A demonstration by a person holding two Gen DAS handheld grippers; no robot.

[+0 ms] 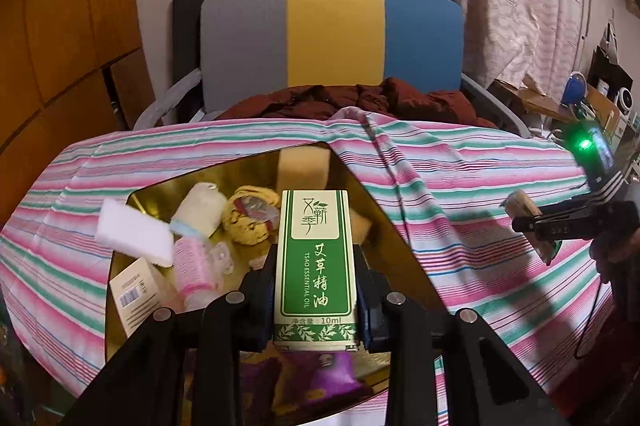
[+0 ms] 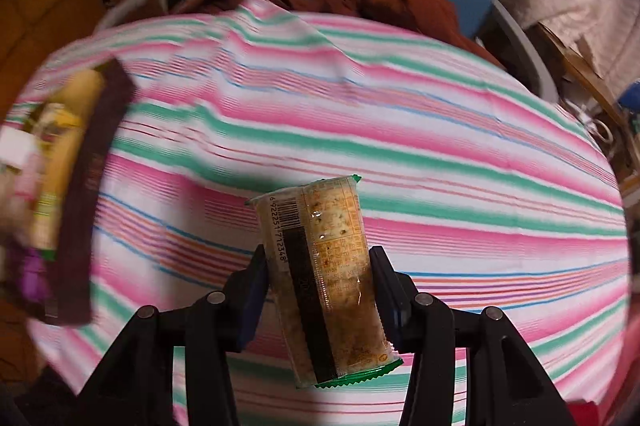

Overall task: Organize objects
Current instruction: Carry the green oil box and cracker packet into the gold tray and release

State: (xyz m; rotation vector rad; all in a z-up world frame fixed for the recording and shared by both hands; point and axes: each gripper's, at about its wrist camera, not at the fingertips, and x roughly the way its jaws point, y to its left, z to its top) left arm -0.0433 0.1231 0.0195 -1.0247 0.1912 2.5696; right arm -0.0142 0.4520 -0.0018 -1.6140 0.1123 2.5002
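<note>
- Gripping a green-and-cream essential-oil box [image 1: 314, 272] upright, the left gripper [image 1: 316, 290] has both fingers pressed against the carton's sides; the box's base hides whatever lies directly under it.
- Below the box, a purple item [image 1: 320, 378] shows only in part, cut off by the gripper's black frame.
- The box hangs over a gold-lined tray [image 1: 120, 278], which sits on the striped cloth [image 1: 460, 193].
- Inside the tray lie a barcoded carton [image 1: 134, 296] at the near left, a pink bottle [image 1: 192, 266], a white pad [image 1: 134, 232] overlapping the left rim, a white roll [image 1: 200, 207], a cookie-like packet [image 1: 250, 218] and, farthest, a yellow sponge [image 1: 302, 169].
- In the right wrist view, the right gripper [image 2: 320, 290] is closed on a clear snack packet [image 2: 326, 278] with a barcode and green crimped ends, held above bare cloth; its print is too small to read.
- At that view's left edge the tray is smeared by motion blur, its contents indistinct.
- Beyond the cloth, a dark red garment [image 1: 360, 101] lies on a chair with a grey, yellow and blue back [image 1: 332, 33].
</note>
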